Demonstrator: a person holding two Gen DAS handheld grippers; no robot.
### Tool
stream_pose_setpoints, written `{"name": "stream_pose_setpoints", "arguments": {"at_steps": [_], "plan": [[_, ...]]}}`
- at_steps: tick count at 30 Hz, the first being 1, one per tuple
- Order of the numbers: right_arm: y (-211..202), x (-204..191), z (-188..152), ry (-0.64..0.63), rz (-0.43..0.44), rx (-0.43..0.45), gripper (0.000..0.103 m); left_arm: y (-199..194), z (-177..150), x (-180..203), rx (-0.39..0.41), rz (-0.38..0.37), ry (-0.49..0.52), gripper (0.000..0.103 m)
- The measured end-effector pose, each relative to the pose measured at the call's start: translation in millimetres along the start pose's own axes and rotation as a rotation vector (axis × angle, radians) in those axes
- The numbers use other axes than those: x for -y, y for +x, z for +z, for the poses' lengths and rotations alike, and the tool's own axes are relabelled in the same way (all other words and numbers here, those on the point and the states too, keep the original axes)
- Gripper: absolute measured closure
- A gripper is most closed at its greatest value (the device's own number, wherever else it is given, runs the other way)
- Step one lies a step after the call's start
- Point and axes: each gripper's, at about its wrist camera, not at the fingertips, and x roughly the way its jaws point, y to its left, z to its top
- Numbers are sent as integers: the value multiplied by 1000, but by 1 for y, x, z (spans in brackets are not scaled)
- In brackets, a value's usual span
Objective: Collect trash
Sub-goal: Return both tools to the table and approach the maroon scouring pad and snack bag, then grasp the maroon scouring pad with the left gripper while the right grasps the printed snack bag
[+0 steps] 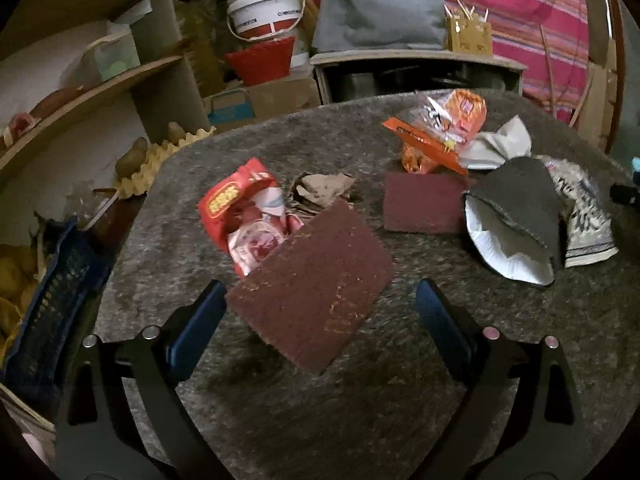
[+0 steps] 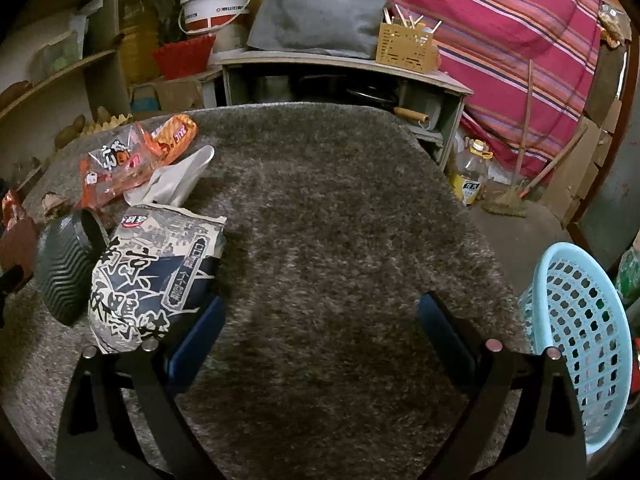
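Trash lies on a grey shaggy table (image 1: 360, 400). In the left wrist view a maroon scouring pad (image 1: 312, 284) lies between the fingers of my open left gripper (image 1: 320, 320). Behind it are a red snack wrapper (image 1: 244, 216), a crumpled brown paper (image 1: 324, 188), a second maroon pad (image 1: 424, 202), orange wrappers (image 1: 440, 132) and a grey pouch (image 1: 516, 220). In the right wrist view my open right gripper (image 2: 320, 332) hovers over bare table (image 2: 340, 240); a printed black-and-white bag (image 2: 156, 276) touches its left finger. Orange wrappers (image 2: 136, 156) lie further back. A light blue basket (image 2: 580, 336) stands at the right.
A dark blue basket (image 1: 52, 300) stands at the table's left edge. Shelves (image 1: 80, 92), a white bucket (image 1: 266, 10), a red tub (image 1: 260, 62) and a low cabinet (image 1: 416, 68) stand behind the table. A striped pink cloth (image 2: 500, 40) hangs at the back right.
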Motion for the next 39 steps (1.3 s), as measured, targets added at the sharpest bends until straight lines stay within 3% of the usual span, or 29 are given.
{"name": "stream_pose_setpoints", "arguments": {"at_steps": [6,9,12,22,29,34,39], "plan": [[1,0,1,1,3,-1,8,14,3,-11,-37,-20,-40,11],[2,0,1,0,5,-7,8,21,4,-20,-60,-48,-74,26],[2,-2,1,-4,4,-10,8,27,4,-21,-85,-78,-81,28],[1,-5,0,-19,4,-4,8,9,3,-17,-67,-114,-46,54],[-1,-6,1,-19,14,-1,8,-5,-1,-37,-37,-81,-99,51],[-2,-9,0,-34,17,1,8,-14,-1,-51,-14,-67,-134,36],[-3,-10,2,-20,31,6,8,-20,-2,-53,4,-46,-124,35]]}}
